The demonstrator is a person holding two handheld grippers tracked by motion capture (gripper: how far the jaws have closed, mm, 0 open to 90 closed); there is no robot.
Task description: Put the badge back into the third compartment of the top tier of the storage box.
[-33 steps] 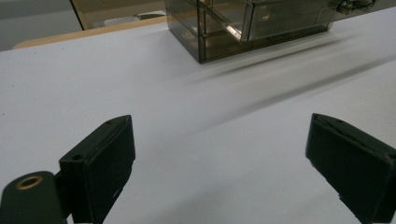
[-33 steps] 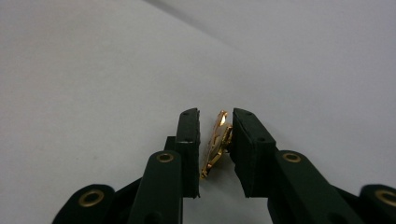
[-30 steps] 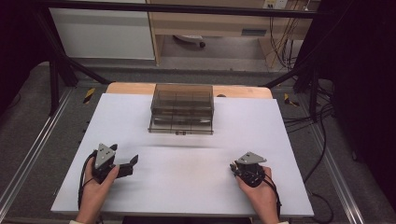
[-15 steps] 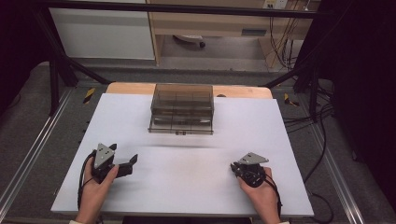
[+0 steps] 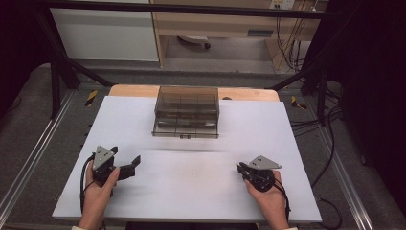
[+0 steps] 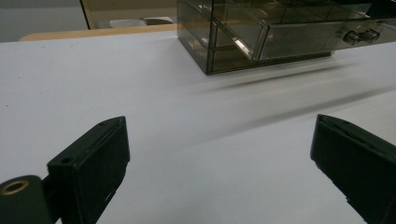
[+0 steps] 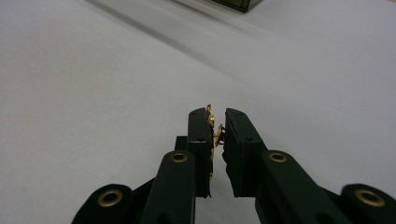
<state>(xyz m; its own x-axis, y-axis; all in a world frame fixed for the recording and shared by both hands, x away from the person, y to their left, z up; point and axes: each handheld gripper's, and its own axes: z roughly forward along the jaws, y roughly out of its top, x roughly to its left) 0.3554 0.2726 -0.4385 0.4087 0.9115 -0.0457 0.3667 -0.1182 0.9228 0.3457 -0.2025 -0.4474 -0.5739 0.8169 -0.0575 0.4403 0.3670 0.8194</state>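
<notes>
Meanwhile right hand-held gripper (image 7: 218,122) pinching small gold piece (image 7: 215,131), left hand-held gripper (image 6: 219,154) agape

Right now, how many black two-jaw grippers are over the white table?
2. The left gripper sits near the table's front left, jaws open and empty; the right gripper near the front right, shut on a small gold-coloured piece.

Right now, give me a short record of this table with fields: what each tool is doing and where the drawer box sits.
left tool: open, nothing between its jaws, near the table's left front
right tool: shut on a small gold piece, near the right front
drawer box: smoky clear plastic, far middle of the table, lowest drawer slightly pulled out
table: white top
</notes>
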